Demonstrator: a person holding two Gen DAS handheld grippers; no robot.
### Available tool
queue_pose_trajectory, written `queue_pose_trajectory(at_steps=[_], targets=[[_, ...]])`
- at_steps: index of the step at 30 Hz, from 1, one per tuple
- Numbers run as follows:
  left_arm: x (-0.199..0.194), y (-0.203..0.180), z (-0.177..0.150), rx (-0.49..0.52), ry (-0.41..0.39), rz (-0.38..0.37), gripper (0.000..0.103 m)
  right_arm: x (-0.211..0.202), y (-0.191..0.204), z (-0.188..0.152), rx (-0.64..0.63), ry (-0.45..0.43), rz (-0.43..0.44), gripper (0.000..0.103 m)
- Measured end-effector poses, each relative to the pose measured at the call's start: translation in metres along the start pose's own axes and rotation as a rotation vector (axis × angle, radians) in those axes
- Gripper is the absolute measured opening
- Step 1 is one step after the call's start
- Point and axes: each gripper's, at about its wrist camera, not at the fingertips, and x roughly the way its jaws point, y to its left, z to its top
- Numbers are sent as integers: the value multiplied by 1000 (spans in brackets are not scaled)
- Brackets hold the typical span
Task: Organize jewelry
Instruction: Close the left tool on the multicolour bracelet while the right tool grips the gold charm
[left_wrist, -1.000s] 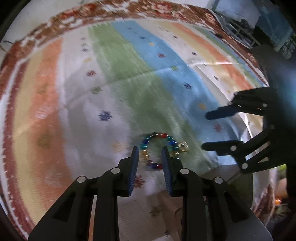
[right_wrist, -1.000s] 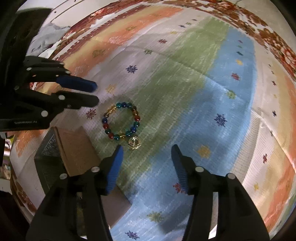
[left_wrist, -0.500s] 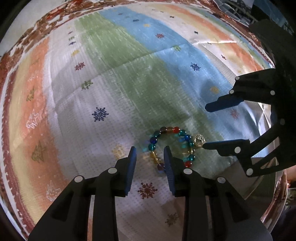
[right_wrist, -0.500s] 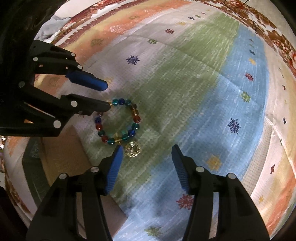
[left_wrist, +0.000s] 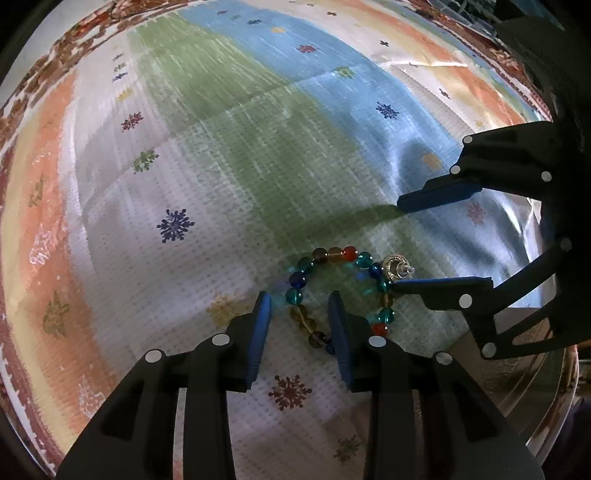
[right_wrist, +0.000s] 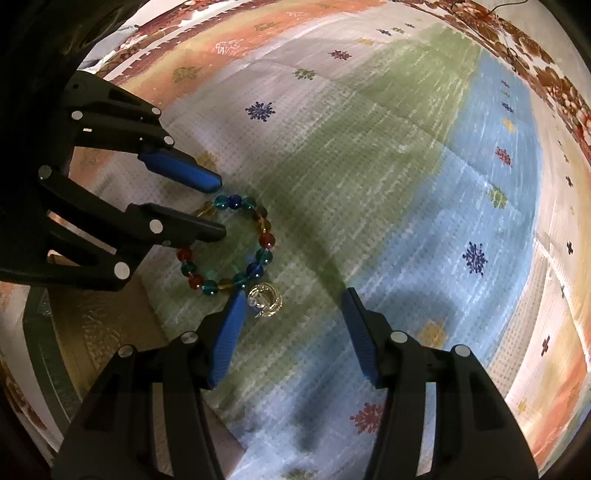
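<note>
Your left gripper (left_wrist: 299, 314), jaws apart, straddles the bead bracelet's (left_wrist: 341, 291) 7 o'clock arc on the cloth (left_wrist: 221, 166). From the right wrist, your right gripper (right_wrist: 293, 317), jaws wide apart, hovers with the ring (right_wrist: 265, 295) at its 11 o'clock.

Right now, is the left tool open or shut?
Open. The left tool has a clear gap between its fingers, with part of the bead bracelet between them.

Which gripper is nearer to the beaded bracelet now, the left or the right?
Left. The left gripper is open astride the beaded bracelet's edge, beads between its fingers. The right gripper is open beside the bracelet, nearer its gold charm.
</note>
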Motion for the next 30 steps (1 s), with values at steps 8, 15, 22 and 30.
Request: queue_pose_trajectory(at_steps=[8,15,22,30], targets=[[2,14,-4,-41,-16,12,9,0,-11,-3,42,-33,-53,17],[-7,6,-13,-45,-51,85,9,-9,-18,-14,84,-51,-64,10],[-30,5,-21,-74,-93,80,9,-26,-16,-22,110,-76,-74,10],[-58,7,-33,-105,-158,53,9,-46,-10,-33,129,-104,-89,10]])
